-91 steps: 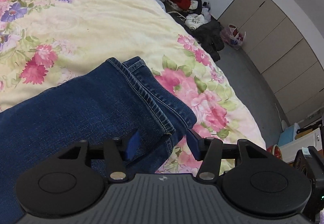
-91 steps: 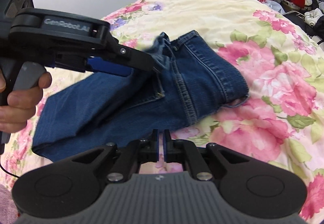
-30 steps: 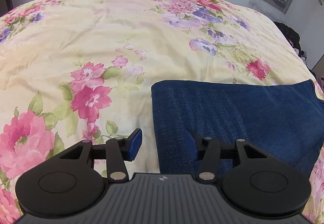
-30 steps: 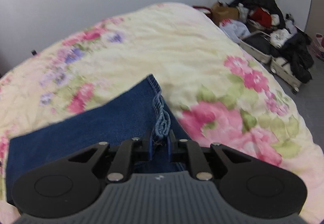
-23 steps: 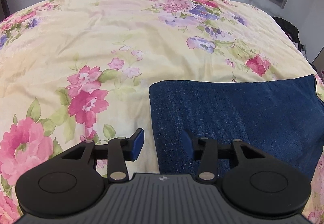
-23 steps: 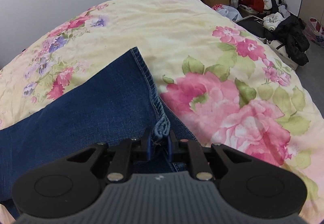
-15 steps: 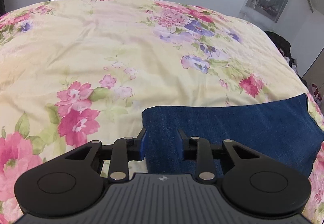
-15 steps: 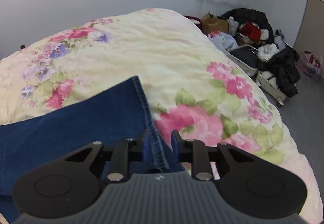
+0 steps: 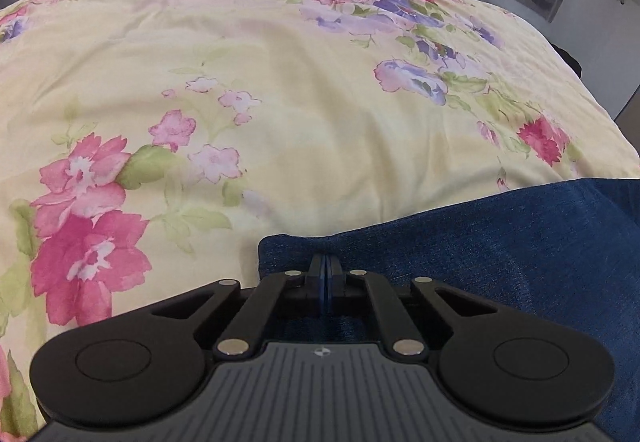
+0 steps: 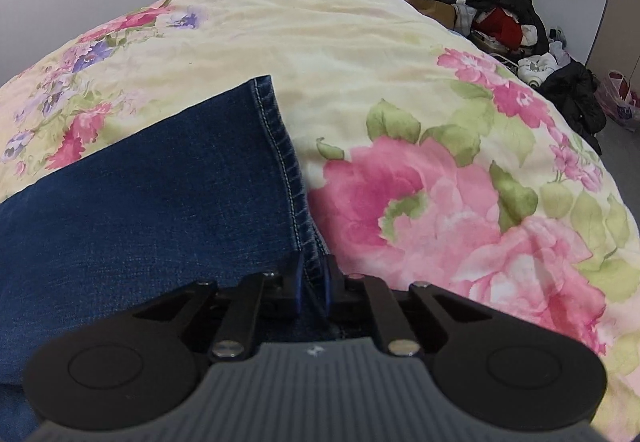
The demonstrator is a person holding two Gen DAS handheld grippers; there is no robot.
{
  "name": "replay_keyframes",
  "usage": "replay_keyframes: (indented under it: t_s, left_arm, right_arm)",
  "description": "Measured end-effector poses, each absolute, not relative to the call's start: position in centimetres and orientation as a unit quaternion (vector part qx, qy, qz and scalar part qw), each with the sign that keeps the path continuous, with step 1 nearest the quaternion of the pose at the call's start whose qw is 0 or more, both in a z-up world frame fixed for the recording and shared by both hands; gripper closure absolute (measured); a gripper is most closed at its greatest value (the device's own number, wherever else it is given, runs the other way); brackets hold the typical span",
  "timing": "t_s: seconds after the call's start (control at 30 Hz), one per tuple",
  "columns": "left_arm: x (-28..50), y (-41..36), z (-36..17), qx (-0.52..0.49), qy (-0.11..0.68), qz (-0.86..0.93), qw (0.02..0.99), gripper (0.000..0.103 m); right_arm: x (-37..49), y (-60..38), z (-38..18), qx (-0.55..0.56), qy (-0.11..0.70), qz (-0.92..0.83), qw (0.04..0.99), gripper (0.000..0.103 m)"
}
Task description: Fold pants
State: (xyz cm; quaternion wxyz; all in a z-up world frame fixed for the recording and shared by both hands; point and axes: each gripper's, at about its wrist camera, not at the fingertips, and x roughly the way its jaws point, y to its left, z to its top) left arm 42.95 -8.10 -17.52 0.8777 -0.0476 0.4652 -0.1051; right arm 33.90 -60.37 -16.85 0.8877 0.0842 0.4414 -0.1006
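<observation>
Dark blue jeans (image 9: 500, 242) lie folded on a yellow floral bedspread (image 9: 280, 90). My left gripper (image 9: 325, 274) is shut on the folded left corner of the jeans, its blue pads pressed together. In the right wrist view the jeans (image 10: 160, 194) spread to the left, with a stitched hem edge running down to my right gripper (image 10: 311, 284). Its jaws stand close together on either side of the hem edge, pinching the denim.
The bedspread (image 10: 400, 82) slopes down to the right. A pile of dark clothes and bags (image 10: 512, 30) lies on the floor past the bed's far right side. A grey wall stands behind the bed.
My left gripper has closed from open onto the jeans' folded corner. My right gripper has stayed pinched on the hem edge while both views shifted over the bed.
</observation>
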Motion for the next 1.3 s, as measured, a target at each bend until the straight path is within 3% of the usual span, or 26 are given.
replay_keyframes:
  t_s: [0.2, 0.3, 0.43, 0.73, 0.77, 0.93, 1.13, 1.3]
  left_arm:
    - [41.1, -7.6, -14.3, -0.042, 0.461, -0.103, 0.88, 0.096]
    - [38.6, -7.4, -12.2, -0.025, 0.459, -0.119, 0.88, 0.096]
    - [34.4, -8.6, -11.0, 0.02, 0.464, -0.139, 0.875, 0.097]
    - [29.9, -8.5, -15.5, 0.041, 0.504, -0.126, 0.854, 0.1]
    - [29.9, -8.4, -15.9, 0.036, 0.504, -0.124, 0.854, 0.1]
    - [29.9, -9.0, -16.3, 0.045, 0.507, -0.113, 0.853, 0.101]
    - [27.2, -8.4, -13.8, 0.032, 0.49, -0.136, 0.86, 0.103]
    - [26.4, -8.6, -15.1, 0.037, 0.501, -0.139, 0.854, 0.103]
  right_arm:
    - [34.0, -60.0, -16.0, 0.079, 0.445, -0.113, 0.885, 0.1]
    - [32.3, -59.3, -13.4, 0.068, 0.4, -0.108, 0.908, 0.094]
    - [30.1, -57.4, -11.6, 0.057, 0.38, -0.071, 0.92, 0.094]
    - [28.0, -56.8, -14.3, 0.045, 0.383, -0.068, 0.92, 0.095]
    - [28.1, -56.9, -14.7, 0.048, 0.387, -0.072, 0.918, 0.101]
    - [28.2, -56.5, -16.5, 0.048, 0.393, -0.084, 0.915, 0.102]
    - [27.5, -56.5, -14.3, 0.061, 0.379, -0.095, 0.918, 0.099]
    - [24.3, -55.6, -12.2, 0.068, 0.363, -0.066, 0.927, 0.099]
